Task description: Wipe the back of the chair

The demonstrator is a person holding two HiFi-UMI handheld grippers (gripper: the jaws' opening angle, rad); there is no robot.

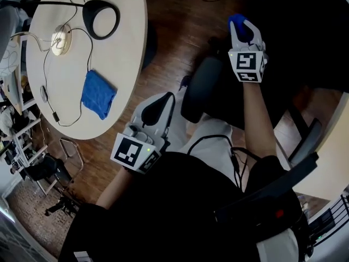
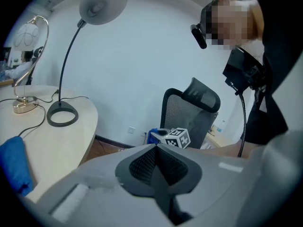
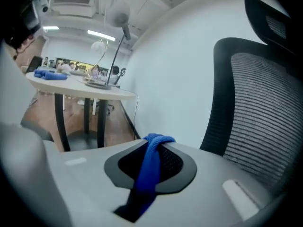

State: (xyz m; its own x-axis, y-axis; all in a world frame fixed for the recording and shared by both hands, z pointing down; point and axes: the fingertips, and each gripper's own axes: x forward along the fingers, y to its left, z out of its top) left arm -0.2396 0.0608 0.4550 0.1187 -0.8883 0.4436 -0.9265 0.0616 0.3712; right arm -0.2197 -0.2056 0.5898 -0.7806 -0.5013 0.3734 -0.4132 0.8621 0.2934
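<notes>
Pale oval table (image 1: 117, 53) on wood floor (image 1: 169, 48).
Folded blue towel (image 1: 98, 94) lies just left of the left gripper (image 1: 165, 98); black ring lamp base (image 1: 89, 11) and gold lamp base (image 1: 60, 41) stand farther ahead-left.

Open wood floor (image 1: 169, 31) between round table (image 1: 122, 15) and chair back (image 3: 265, 108), lamp (image 1: 101, 18) standing on tabletop

Office: mesh-back chair (image 3: 265, 108) w/ headrest, round pale table (image 1: 120, 53) w/ desk lamp (image 2: 102, 6), ceiling strip lights (image 3: 102, 34), wood floor (image 1: 174, 42), plain white walls.

Wooden floor (image 1: 169, 31); round pale table (image 1: 122, 42); white wall (image 2: 142, 56).
</notes>
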